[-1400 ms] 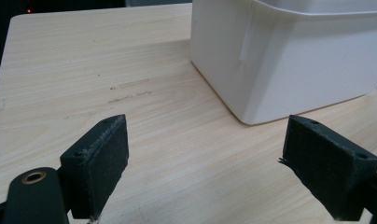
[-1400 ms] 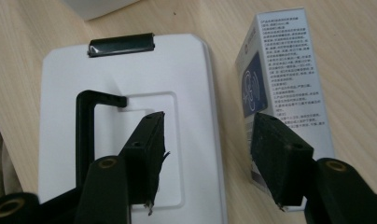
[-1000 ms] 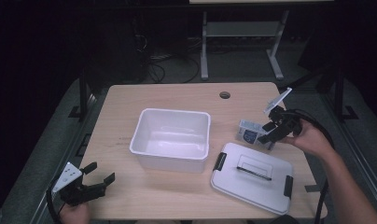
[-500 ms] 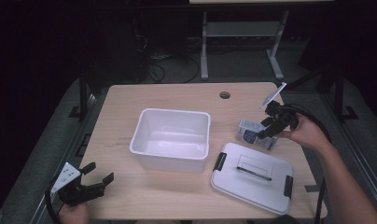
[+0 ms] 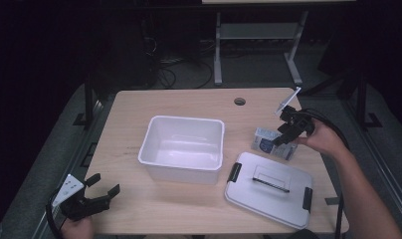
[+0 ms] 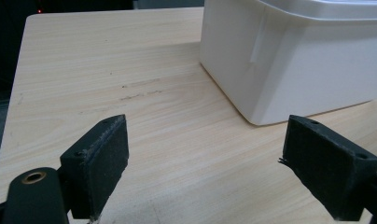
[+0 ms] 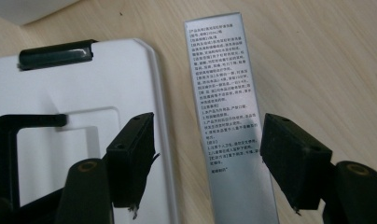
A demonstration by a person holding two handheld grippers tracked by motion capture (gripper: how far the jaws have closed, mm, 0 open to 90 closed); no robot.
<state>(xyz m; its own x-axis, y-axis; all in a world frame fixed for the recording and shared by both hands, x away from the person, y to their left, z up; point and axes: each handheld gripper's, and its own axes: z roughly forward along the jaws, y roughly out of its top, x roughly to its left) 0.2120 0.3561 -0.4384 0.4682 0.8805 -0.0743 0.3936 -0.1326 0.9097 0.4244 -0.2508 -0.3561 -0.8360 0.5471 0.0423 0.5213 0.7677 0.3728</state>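
The right gripper (image 5: 287, 130) hangs over a small silver-grey box (image 5: 273, 143) near the right edge of the wooden counter (image 5: 139, 114). Its fingers (image 7: 130, 154) have just been opening and now stand apart, one on each side of the box with a gap on both — the pads do not press on it. In the right gripper view the box (image 7: 228, 116) lies flat on the wood, its long printed face up, running away from the camera between the two black fingers.

Just beside the box, toward the person, lies a white lid (image 5: 269, 189) with a dark handle and black clips at its ends; the right gripper view shows the lid's edge (image 7: 149, 84) close alongside the box, though I cannot tell whether they touch.

A white open tub (image 5: 183, 147) sits in the middle of the counter, well apart from the box.

The left gripper (image 5: 102, 191) is at the near left corner of the counter, held low in the person's left hand (image 5: 74, 226). Its fingers (image 6: 100, 158) are wide apart with only bare wood between them — the tub's wall (image 6: 308, 65) stands a little ahead of them, to the right in that view.
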